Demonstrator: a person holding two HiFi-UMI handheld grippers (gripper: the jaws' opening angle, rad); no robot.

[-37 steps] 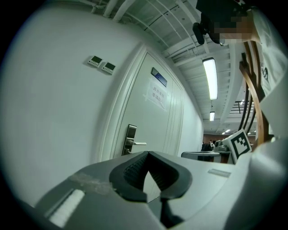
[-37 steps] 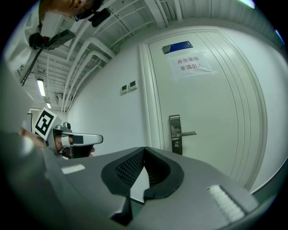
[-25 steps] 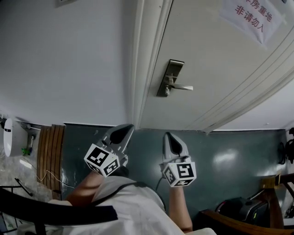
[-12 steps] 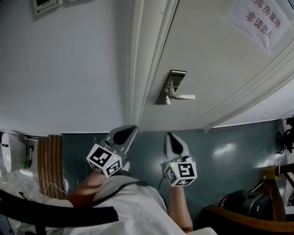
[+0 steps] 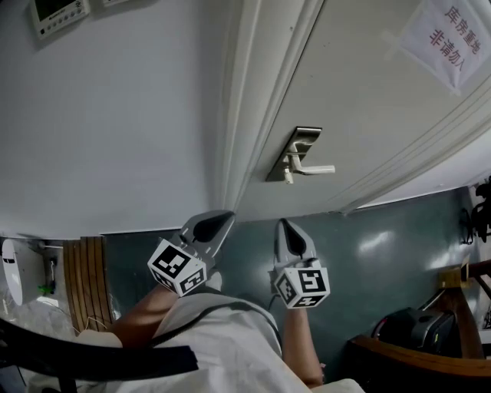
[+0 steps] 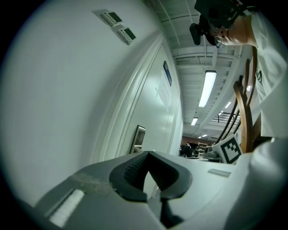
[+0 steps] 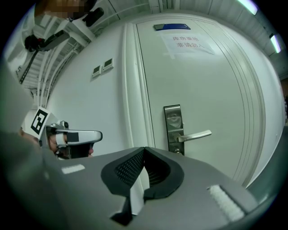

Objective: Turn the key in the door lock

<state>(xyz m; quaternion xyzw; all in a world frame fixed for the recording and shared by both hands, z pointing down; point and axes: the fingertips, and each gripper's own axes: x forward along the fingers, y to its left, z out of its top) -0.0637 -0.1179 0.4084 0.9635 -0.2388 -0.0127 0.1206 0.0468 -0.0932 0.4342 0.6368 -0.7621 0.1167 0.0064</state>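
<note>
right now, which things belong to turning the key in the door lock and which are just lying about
Job: door lock plate, lever handle, right hand-held gripper, left hand-held gripper.
Lying about: paper notice, wall panel, wooden chair, dark bag.

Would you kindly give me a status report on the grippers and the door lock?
Left gripper, right gripper both shut, empty. Lock plate on the door untouched, grippers short of it. Nothing in the way.
</note>
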